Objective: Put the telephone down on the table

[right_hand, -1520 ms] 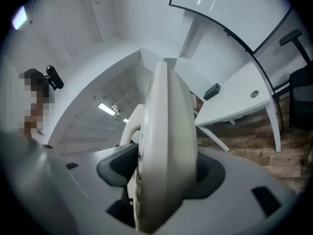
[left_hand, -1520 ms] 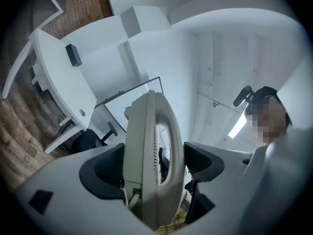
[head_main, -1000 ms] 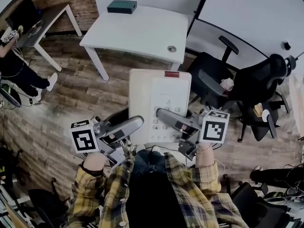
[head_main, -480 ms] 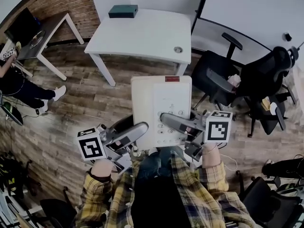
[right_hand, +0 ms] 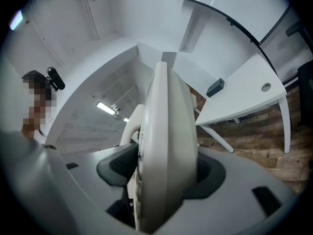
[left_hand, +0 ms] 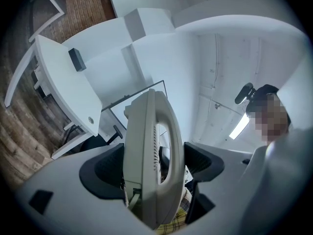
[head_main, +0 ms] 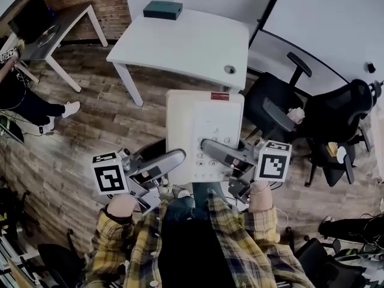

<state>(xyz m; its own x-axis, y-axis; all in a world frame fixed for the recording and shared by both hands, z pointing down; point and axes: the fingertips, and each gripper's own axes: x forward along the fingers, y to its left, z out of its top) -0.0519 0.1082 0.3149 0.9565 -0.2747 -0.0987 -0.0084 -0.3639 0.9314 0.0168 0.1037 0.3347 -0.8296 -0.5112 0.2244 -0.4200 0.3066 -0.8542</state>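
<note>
I have the telephone (head_main: pixel 204 134) held flat in the air over the wooden floor (head_main: pixel 102 131), just short of the white worktop (head_main: pixel 186 41). My left claw (head_main: pixel 178 158) pinches its left edge, my right claw (head_main: pixel 208 144) pinches its right side across the keys

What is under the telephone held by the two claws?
Wooden floor shows round the telephone, with the person's jeans at its near edge. Whatever lies directly beneath is covered by the telephone.
</note>
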